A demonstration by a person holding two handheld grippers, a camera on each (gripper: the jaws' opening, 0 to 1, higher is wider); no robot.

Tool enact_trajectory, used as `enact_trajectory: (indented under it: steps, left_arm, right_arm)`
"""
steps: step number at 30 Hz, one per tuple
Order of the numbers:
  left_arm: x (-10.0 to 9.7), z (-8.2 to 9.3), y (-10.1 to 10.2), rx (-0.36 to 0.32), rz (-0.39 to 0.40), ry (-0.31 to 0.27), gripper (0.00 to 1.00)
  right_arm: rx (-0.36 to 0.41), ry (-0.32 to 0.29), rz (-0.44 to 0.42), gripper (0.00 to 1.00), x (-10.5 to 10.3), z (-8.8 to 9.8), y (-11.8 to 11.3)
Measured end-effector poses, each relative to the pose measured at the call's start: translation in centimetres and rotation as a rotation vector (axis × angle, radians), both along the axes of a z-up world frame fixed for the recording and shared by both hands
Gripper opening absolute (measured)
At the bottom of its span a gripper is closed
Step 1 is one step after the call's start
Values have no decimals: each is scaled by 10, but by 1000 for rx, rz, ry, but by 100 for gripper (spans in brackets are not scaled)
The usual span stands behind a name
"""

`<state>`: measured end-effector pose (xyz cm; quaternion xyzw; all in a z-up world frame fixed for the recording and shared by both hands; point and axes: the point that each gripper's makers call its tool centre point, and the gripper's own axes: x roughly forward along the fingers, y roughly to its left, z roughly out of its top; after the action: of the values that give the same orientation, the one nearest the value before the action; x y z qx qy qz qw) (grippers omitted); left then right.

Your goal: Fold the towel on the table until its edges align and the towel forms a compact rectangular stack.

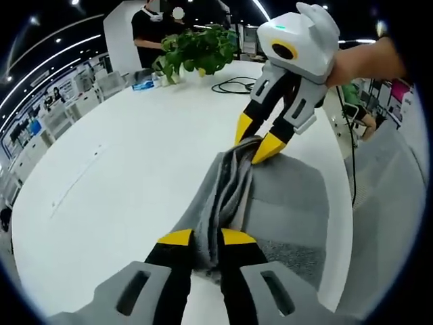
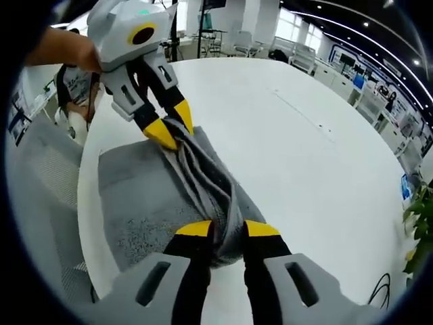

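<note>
A grey towel (image 1: 284,203) lies on the white table (image 1: 135,176), with one edge bunched into a raised ridge between the two grippers. My left gripper (image 1: 206,238) is shut on the near end of that ridge. In the left gripper view my right gripper (image 1: 258,141) pinches the far end with its yellow tips. The right gripper view shows the same towel (image 2: 142,203) from the other side: my right gripper (image 2: 228,230) is shut on the bunched edge, and my left gripper (image 2: 170,125) holds the opposite end. The flat part of the towel rests on the table.
A potted green plant (image 1: 196,51) and a black cable (image 1: 233,84) sit at the far side of the table. A person stands behind the plant. The table edge (image 1: 342,223) runs close beside the towel, with grey chairs (image 2: 47,196) beyond it. Open tabletop (image 2: 291,135) stretches away.
</note>
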<state>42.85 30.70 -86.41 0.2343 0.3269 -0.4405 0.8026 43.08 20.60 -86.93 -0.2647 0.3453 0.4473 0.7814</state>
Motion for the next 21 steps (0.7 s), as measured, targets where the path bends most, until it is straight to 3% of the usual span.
enact_trajectory:
  steps: [16, 21]
  left_arm:
    - [10, 7, 12, 5, 44, -45, 17]
    - [16, 17, 17, -2, 71, -97, 17]
  right_arm:
    - [31, -70, -30, 17, 12, 10, -5]
    - [45, -112, -27, 18, 17, 18, -6]
